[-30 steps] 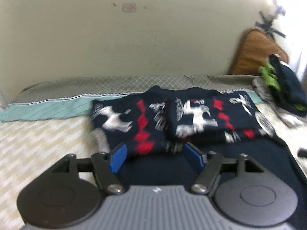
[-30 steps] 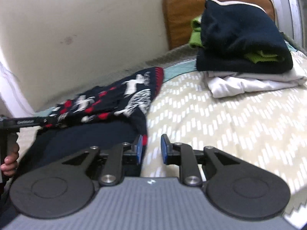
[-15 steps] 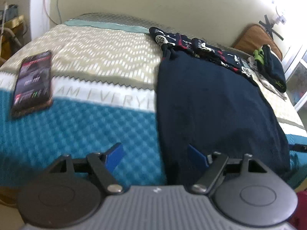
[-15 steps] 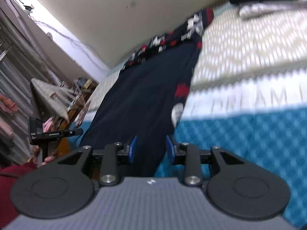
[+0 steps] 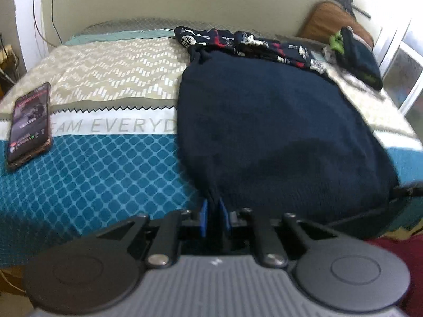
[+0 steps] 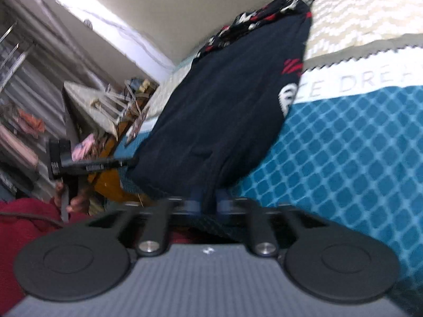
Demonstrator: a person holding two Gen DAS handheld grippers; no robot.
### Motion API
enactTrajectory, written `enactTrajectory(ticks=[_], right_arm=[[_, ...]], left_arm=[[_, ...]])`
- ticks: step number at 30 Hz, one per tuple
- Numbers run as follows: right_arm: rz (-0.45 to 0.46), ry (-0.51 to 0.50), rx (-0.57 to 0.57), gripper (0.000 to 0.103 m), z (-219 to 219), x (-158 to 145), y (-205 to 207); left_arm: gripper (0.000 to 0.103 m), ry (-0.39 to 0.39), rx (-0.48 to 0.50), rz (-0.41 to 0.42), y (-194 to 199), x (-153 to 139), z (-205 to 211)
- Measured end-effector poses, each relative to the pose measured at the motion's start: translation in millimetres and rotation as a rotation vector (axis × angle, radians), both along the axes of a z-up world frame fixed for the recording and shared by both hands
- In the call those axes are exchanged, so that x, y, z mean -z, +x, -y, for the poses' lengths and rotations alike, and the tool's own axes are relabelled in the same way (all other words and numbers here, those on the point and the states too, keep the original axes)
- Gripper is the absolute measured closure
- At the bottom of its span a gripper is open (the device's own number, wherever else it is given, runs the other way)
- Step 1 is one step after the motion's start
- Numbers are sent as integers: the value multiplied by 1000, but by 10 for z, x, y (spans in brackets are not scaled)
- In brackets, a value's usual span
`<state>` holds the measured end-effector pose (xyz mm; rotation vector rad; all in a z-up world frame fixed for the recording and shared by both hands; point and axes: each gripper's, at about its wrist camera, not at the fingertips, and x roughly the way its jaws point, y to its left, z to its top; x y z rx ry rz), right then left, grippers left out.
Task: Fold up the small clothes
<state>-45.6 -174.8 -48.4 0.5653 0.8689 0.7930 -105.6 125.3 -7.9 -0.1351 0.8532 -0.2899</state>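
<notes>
A navy sweater lies spread on the bed, its red-and-white patterned sleeves folded across the far end. My left gripper is shut on the sweater's near left hem corner. In the right wrist view the same sweater runs away from me, and my right gripper is shut on its near right hem corner. The left gripper shows there too, at the other corner.
A phone lies on the bedspread at the left. A stack of folded clothes sits at the far right by a brown cushion. Furniture and clutter stand beyond the bed's left side.
Both grippers pulled back from the sleeves at the far end to the near hem. The left gripper closed from wide open onto the hem; the right one closed on the other corner.
</notes>
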Motion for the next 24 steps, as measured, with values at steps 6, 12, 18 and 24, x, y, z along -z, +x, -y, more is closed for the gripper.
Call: enactTrajectory(ticks=[6, 12, 18, 24], right_arm=[[85, 117, 67, 92, 265, -263, 144], [156, 160, 220, 93, 514, -480, 706], [139, 83, 462, 87, 536, -516, 1753], [184, -22, 500, 64, 475, -517, 1769]], left_arm=[[92, -269, -44, 36, 181, -217, -351], [92, -389, -66, 93, 813, -513, -485], [47, -304, -190, 113, 1924, -699, -259], [46, -261, -251, 84, 2069, -451, -342]])
